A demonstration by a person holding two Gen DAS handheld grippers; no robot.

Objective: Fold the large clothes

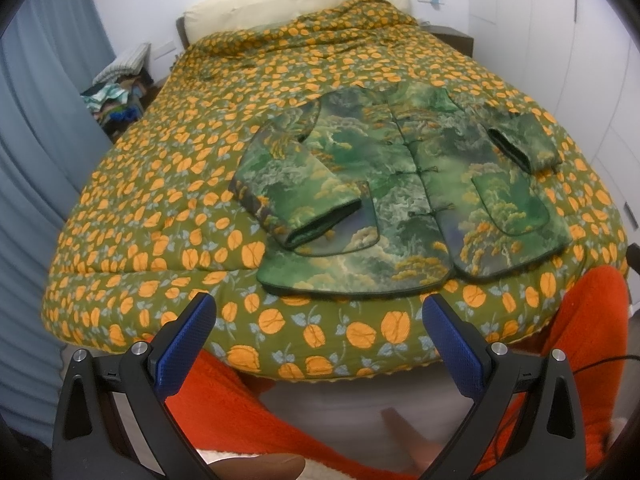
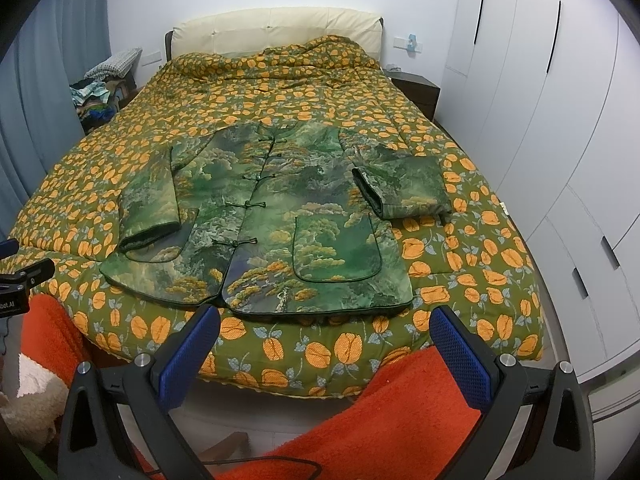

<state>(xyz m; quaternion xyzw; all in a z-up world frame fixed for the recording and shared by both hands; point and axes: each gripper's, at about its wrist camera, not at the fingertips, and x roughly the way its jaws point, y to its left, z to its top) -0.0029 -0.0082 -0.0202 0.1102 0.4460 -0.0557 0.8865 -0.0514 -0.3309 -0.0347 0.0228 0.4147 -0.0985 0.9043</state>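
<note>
A green padded jacket (image 1: 404, 196) with a tree and cloud print lies flat, front up and buttoned, near the foot of the bed; it also shows in the right wrist view (image 2: 280, 216). Both sleeves are bent inward, the left one (image 1: 288, 184) lying over the body, the right one (image 2: 404, 184) beside it. My left gripper (image 1: 320, 320) is open and empty, held off the bed's near edge below the jacket's hem. My right gripper (image 2: 324, 332) is open and empty, just short of the hem.
The bed carries an olive quilt (image 2: 472, 248) with orange flowers and a cream headboard (image 2: 276, 28). White wardrobes (image 2: 540, 100) stand at the right, a nightstand (image 2: 416, 88) beside them. A pile of clothes (image 2: 100, 92) and blue curtains (image 1: 36, 140) are at the left. My orange trousers (image 2: 400, 412) show below.
</note>
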